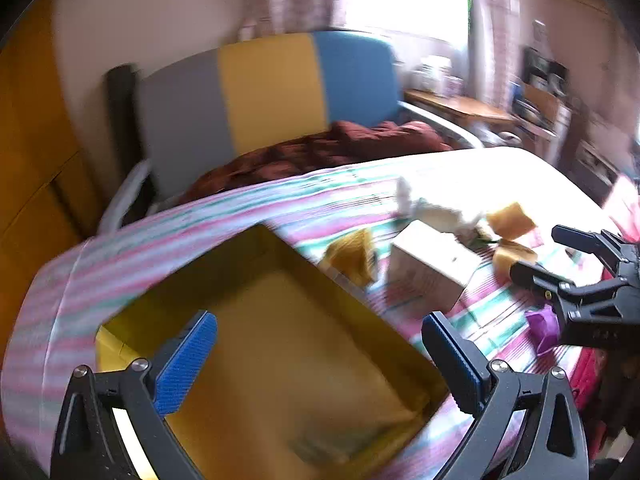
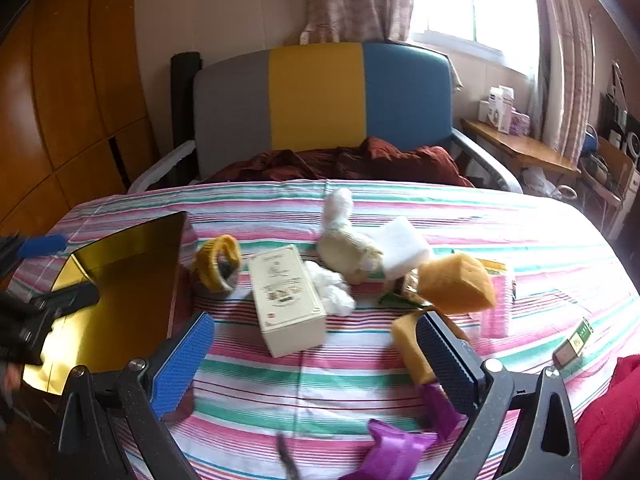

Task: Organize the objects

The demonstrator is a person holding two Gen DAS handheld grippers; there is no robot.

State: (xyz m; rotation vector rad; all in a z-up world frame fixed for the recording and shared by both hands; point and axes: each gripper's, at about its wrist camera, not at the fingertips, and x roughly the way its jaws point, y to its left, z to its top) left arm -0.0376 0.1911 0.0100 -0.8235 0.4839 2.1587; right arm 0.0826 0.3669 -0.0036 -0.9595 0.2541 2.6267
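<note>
Both tongs gape empty. The right tongs [image 2: 316, 354] hover before the cream rectangular cardboard box [image 2: 286, 298] on the striped bed [image 2: 360, 376], its long axis running away; the left tongs [image 1: 320, 354] hang over the open yellow box [image 1: 280, 332].

Bare striped bed sheet [image 2: 312, 364] open in front of the cream box [image 2: 286, 300], between both fingers of the right claw [image 2: 314, 356]. Yellow tray [image 2: 128, 276] blocking the left side, with the left claw [image 2: 60, 276] above it. Beyond the box, crowded: yellow ring [image 2: 218, 262], white plush toy [image 2: 346, 240], white block [image 2: 402, 246], orange sponges [image 2: 456, 282] close together. Purple piece [image 2: 394, 446] lying near the right finger. Clear sheet far right, past the small green packet [image 2: 574, 342].
</note>
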